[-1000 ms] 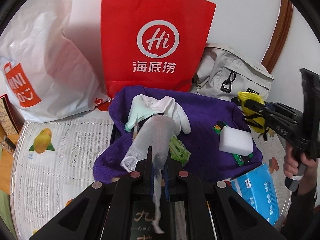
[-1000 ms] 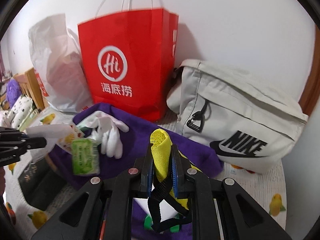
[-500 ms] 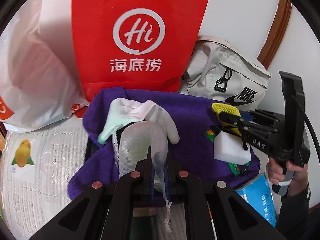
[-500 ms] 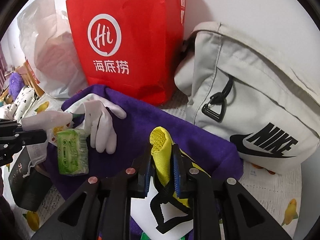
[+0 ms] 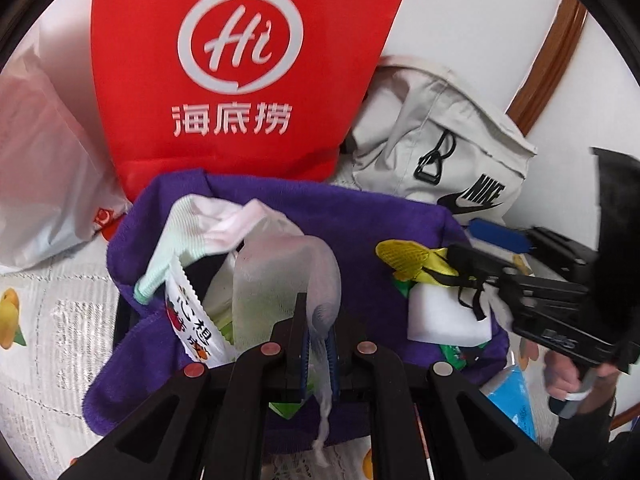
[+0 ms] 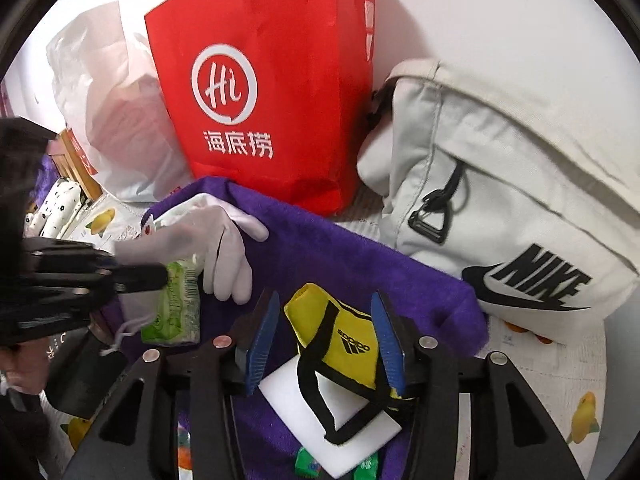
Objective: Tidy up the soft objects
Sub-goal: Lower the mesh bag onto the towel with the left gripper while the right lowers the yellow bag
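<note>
Here, left gripper (image 5: 318, 330) fingers clamped on white mesh pouch (image 5: 286, 276) above purple towel (image 5: 360, 220). Right gripper (image 6: 324, 340) fingers just opening, yellow pouch (image 6: 340, 340) loose between them, lying on white sponge (image 6: 320, 412).

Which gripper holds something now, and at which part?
The left gripper pinches the white mesh pouch at its drawstring end; the right gripper holds nothing.
</note>
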Action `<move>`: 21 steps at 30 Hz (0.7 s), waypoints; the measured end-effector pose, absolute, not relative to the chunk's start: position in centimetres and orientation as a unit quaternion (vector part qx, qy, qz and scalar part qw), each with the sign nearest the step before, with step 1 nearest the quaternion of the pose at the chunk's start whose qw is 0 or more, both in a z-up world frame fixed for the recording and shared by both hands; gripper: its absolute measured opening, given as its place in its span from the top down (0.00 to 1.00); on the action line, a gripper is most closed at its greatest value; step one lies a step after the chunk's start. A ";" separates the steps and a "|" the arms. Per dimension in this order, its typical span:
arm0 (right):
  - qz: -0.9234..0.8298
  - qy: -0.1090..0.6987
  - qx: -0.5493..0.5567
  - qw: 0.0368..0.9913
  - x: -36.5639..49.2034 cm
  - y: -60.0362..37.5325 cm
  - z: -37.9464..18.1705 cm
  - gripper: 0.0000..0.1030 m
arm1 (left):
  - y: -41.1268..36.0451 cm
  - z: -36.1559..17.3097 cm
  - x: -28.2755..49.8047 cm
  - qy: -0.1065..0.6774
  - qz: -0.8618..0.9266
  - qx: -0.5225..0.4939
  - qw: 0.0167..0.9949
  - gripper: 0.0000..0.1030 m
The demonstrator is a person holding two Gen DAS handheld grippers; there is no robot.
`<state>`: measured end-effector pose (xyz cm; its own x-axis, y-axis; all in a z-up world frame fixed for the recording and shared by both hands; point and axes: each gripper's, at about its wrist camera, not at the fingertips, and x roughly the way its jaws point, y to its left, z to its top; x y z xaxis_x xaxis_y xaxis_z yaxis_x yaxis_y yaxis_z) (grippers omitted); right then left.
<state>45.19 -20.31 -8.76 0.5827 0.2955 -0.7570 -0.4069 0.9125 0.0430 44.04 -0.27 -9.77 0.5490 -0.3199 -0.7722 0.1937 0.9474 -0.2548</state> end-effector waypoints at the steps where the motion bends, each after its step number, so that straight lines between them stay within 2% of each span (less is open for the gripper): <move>1: 0.197 0.411 -0.069 0.888 44.9 -20.4 -8.5 0.51 | -0.4 -9.9 44.0 0.453 -0.146 -0.069 0.877 0.92; 6: 0.193 0.403 -0.074 0.891 42.6 -20.9 -7.8 0.51 | -0.6 -10.4 44.2 0.463 -0.138 -0.065 0.873 0.91; 7: 0.192 0.402 -0.073 0.892 42.2 -21.1 -7.7 0.51 | -0.7 -10.4 44.3 0.465 -0.136 -0.064 0.872 0.88; 9: 0.192 0.402 -0.070 0.893 41.4 -21.3 -7.5 0.51 | -0.8 -10.5 44.5 0.472 -0.128 -0.064 0.870 0.75; 11: 0.192 0.403 -0.067 0.892 40.7 -21.4 -7.5 0.51 | -0.7 -10.4 44.3 0.472 -0.123 -0.067 0.870 0.52; 13: 0.192 0.407 -0.063 0.891 40.2 -21.6 -7.6 0.51 | -0.7 -10.1 43.9 0.467 -0.112 -0.063 0.875 0.38; 21: 0.186 0.417 -0.053 0.888 38.5 -21.8 -7.8 0.51 | -0.7 -9.1 42.1 0.470 -0.092 -0.040 0.877 0.33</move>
